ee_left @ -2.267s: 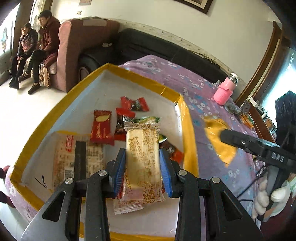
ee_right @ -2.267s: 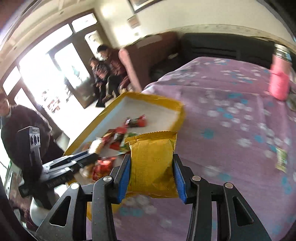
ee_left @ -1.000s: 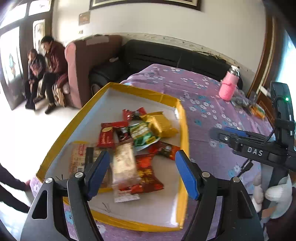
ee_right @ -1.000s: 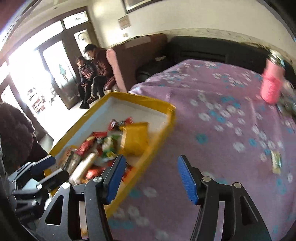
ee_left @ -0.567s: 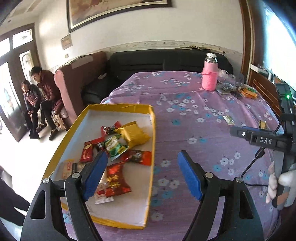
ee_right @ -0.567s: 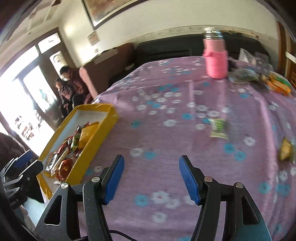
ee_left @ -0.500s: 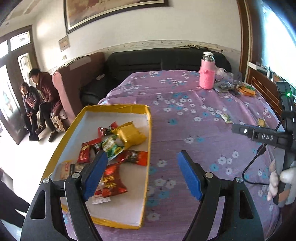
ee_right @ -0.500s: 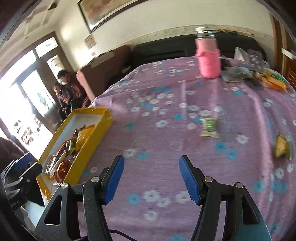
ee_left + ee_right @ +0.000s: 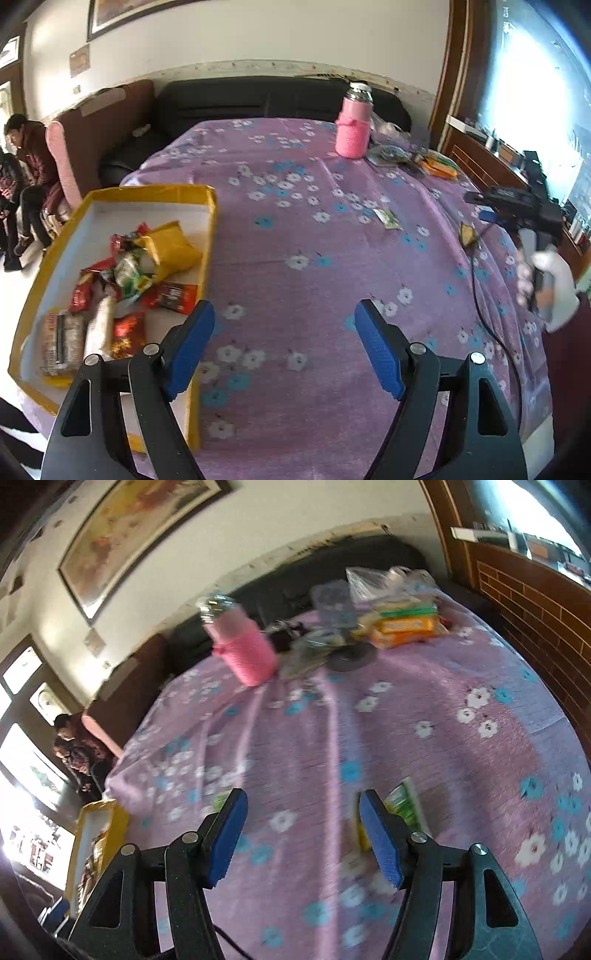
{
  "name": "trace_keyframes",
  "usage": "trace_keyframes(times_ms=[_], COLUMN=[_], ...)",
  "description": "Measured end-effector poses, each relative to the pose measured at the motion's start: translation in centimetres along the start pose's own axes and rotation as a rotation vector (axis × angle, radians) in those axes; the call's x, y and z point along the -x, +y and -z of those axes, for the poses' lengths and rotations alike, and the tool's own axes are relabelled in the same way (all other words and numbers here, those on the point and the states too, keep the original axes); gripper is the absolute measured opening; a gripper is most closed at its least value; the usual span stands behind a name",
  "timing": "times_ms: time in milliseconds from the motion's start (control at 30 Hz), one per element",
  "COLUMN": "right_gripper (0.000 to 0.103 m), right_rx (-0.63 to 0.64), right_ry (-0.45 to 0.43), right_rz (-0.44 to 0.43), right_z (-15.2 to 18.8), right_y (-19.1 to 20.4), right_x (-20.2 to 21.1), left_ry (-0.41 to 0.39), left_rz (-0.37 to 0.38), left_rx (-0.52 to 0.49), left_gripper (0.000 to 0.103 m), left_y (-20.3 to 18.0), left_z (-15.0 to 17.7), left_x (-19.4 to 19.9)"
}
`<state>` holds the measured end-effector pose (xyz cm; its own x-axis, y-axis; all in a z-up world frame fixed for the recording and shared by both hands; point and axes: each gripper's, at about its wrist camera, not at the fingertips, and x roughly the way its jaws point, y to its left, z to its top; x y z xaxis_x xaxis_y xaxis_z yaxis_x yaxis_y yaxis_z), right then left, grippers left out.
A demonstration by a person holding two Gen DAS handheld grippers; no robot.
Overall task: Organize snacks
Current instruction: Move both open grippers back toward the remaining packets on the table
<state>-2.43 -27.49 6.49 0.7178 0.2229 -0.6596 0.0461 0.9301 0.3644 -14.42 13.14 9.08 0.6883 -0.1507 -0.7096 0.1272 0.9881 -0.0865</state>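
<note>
- The left gripper (image 9: 284, 341) hangs over the purple flowered tablecloth (image 9: 314, 236) with its blue-padded jaws spread wide; only cloth shows between them; it holds nothing
- The right gripper (image 9: 301, 834) also has parted jaws, somewhat narrower, with nothing between the pads; the view is blurred; a green snack packet (image 9: 404, 805) lies on the cloth just beyond its right finger, and a yellowish wrapper edge shows beside that finger, too smeared to identify
- The yellow-rimmed tray (image 9: 208, 221) sits at the left edge of the table; inside lie the gathered snacks: a yellow packet (image 9: 173, 247), red wrappers (image 9: 168, 295), a green-and-white one, and pale biscuit packs near the front corner
- Loose on the cloth in the left wrist view, well apart from the tray: a small green packet (image 9: 386, 218) and a small yellow packet (image 9: 466, 233), the latter near a gloved hand (image 9: 546, 284) gripping the other tool
- A pink bottle (image 9: 352, 127) stands upright at the far side; more packets and plastic bags (image 9: 402, 622) are heaped beside it
- Two people sit on a sofa beyond the table
</note>
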Motion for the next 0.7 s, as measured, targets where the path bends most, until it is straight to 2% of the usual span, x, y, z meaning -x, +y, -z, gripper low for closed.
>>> trace_keyframes(times_ms=[67,133,267,467,500,533,567,633,700], right_gripper=[0.066,0.066,0.066,0.062,0.055,0.037,0.023,0.020,0.020], right_rx=[-0.012,0.000,0.081,0.149,0.146,0.143,0.137,0.118,0.113], right_ry=[0.009,0.014,0.059,0.168,0.190,0.201,0.217,0.224,0.274], right_rz=[0.029,0.019,-0.042,-0.067,-0.062,-0.055,-0.046,-0.064,-0.140], right_z=[-0.4,-0.6,0.5,1.4,1.5,1.5,1.7,2.1,3.1], right_y=[-0.7,-0.2,3.8,9.4,10.1,10.3,10.5,10.8,11.3], right_x=[-0.9,-1.6,-3.6,-9.6,-10.9,-11.5,-12.2,-12.3,-11.7], left_ry=[0.004,0.005,0.024,0.045,0.047,0.049,0.052,0.058,0.070], left_rz=[0.003,0.000,0.016,0.029,0.028,0.028,0.027,0.028,0.037], left_rx=[-0.014,-0.018,0.001,0.020,0.023,0.026,0.030,0.036,0.045], left_gripper=[0.078,0.078,0.078,0.078,0.078,0.078,0.078,0.078,0.078], left_y=[-0.4,-0.5,-0.6,-0.3,-0.2,-0.1,0.1,0.3,0.4], left_z=[0.2,0.2,0.2,0.6,0.7,0.8,0.8,1.0,1.0], left_x=[-0.1,-0.3,-0.9,-1.0,-1.0,-1.1,-1.1,-1.4,-1.8])
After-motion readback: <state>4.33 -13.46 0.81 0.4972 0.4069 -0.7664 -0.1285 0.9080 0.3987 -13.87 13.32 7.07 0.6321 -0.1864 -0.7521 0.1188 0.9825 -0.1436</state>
